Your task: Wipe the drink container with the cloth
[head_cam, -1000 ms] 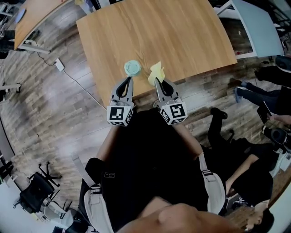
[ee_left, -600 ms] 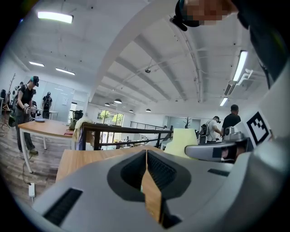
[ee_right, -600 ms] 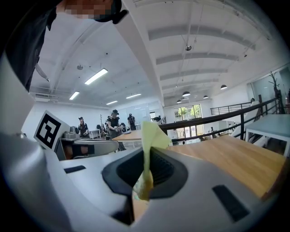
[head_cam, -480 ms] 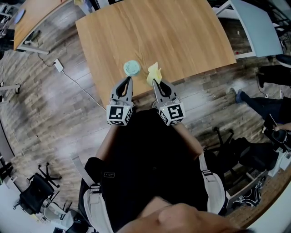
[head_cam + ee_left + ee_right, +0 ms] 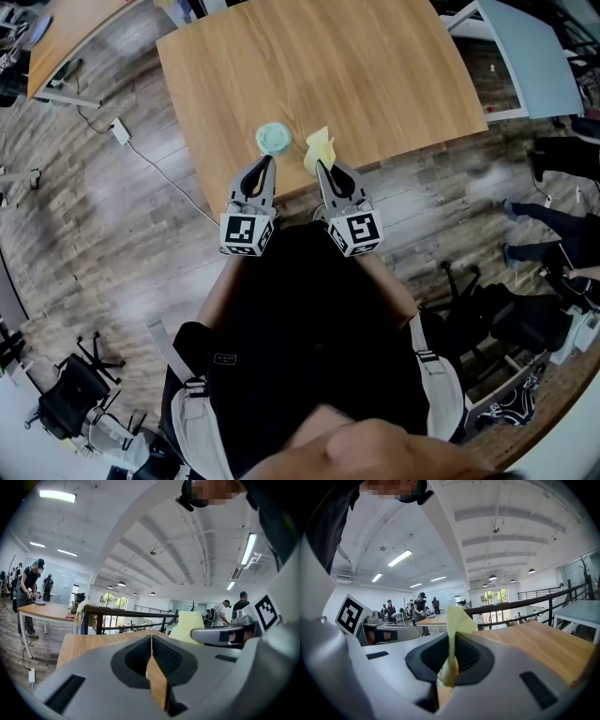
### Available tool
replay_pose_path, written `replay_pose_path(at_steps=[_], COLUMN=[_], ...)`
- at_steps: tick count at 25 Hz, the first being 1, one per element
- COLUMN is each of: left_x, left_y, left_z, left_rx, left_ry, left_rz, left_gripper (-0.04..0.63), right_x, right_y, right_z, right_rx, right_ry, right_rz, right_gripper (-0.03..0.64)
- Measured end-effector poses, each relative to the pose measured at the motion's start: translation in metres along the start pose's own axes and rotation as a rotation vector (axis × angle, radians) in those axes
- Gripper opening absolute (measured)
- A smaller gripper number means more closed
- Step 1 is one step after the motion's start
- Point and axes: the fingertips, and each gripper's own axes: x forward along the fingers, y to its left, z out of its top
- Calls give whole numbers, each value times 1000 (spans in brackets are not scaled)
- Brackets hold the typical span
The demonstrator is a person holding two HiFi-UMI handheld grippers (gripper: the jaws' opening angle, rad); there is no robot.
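A pale wooden table (image 5: 375,75) with fine straight grain stands on a floor (image 5: 112,234) of grey-brown planks. The drink container (image 5: 274,139) sits near the table's near edge. From above only its round mint-green top shows.

The left gripper (image 5: 266,163) points at the container from the near side, its tips just short of it. Its ribbed grey jaws are pressed together with nothing between them. Just to the right, the right gripper (image 5: 322,167) is clamped on the cloth (image 5: 320,150). The cloth is a thin, soft, pale-yellow piece rising in a crumpled point beyond the jaws, right of the container.

Only the head view shows the container. The gripper views look level across the tabletop instead, to a white ribbed ceiling, strip lamps, a dark railing and people at far tables.
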Motion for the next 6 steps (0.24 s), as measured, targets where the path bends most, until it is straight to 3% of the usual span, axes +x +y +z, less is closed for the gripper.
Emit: replay_pose_path(at_steps=[6], left_x=[3], left_y=[2], left_z=[2], left_rx=[2], left_ry=[3], left_rz=[-10], left_gripper=[26], right_x=[7], right_y=[0], right_z=[3], right_rx=[3], right_ry=[-1], right_rz=[0], right_gripper=[41])
